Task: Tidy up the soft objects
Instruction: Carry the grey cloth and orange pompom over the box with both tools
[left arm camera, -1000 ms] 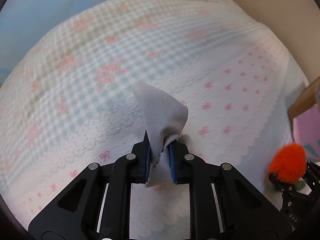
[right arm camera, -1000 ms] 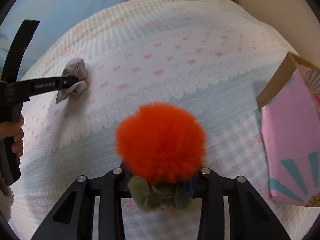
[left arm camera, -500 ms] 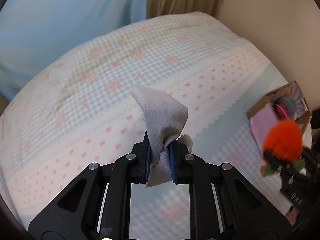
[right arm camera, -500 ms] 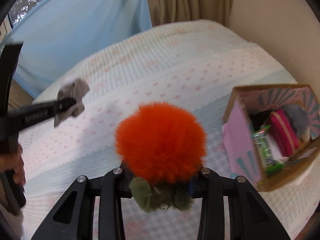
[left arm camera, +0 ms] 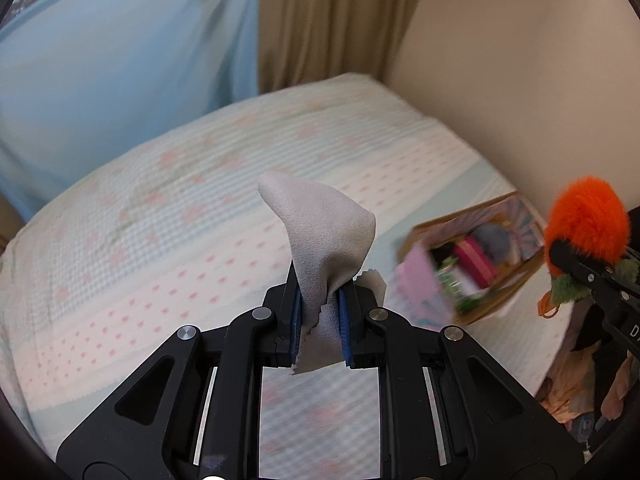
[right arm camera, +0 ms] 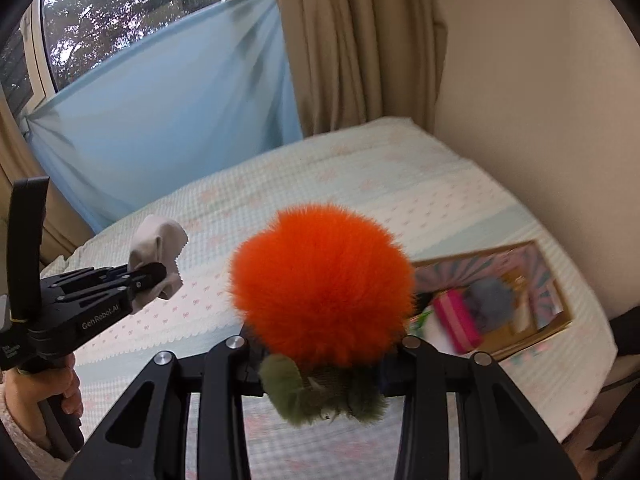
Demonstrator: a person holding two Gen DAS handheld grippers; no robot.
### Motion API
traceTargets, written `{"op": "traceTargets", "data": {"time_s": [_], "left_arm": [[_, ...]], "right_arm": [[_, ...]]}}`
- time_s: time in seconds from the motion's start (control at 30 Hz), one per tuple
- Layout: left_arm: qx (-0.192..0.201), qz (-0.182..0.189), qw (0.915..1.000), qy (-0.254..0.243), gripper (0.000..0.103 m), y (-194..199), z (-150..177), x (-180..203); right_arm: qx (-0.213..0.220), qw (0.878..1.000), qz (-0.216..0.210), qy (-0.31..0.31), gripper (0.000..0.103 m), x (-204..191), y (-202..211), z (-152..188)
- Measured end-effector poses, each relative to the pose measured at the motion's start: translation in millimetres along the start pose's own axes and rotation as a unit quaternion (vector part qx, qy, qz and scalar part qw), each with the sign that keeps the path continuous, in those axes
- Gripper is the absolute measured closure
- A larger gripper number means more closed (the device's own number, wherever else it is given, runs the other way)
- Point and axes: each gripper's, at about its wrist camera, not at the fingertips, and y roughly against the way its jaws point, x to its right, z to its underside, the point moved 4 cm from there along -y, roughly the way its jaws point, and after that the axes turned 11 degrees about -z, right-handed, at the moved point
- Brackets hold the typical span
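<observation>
Fingers of both grippers stay clamped, left (left arm camera: pixel 319 312) on grey cloth (left arm camera: pixel 324 232), right (right arm camera: pixel 320 364) on orange pompom (right arm camera: pixel 320 280), now lifted off the bed (left arm camera: pixel 160 216) toward the box (right arm camera: pixel 552 320) at its right edge.

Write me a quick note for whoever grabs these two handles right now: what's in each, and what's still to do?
Left gripper: jaws shut on the grey cloth, held above the bed.
Right gripper: jaws shut on the orange fluffy toy, also in the air.
Box: sits on the bed near the wall, open, already holding several soft things.
Done: both items are picked up.
Left: probably put the cloth and the toy into the box.
</observation>
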Motion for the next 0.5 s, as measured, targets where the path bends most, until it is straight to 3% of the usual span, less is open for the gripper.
{"op": "traceTargets", "data": {"time_s": [0.27, 0.5], "left_arm": [[0.004, 0.036, 0.9993, -0.003, 0.090, 21.6, -23.1, 97.1], [-0.025, 0.035, 0.9989, 0.018, 0.090, 0.2, -24.6, 177.8]], "right_arm": [[0.011, 1.000, 0.018, -0.024, 0.069, 86.3, 52.0, -28.4], [-0.024, 0.999, 0.015, -0.018, 0.069, 168.0, 48.0, -32.0]]}}
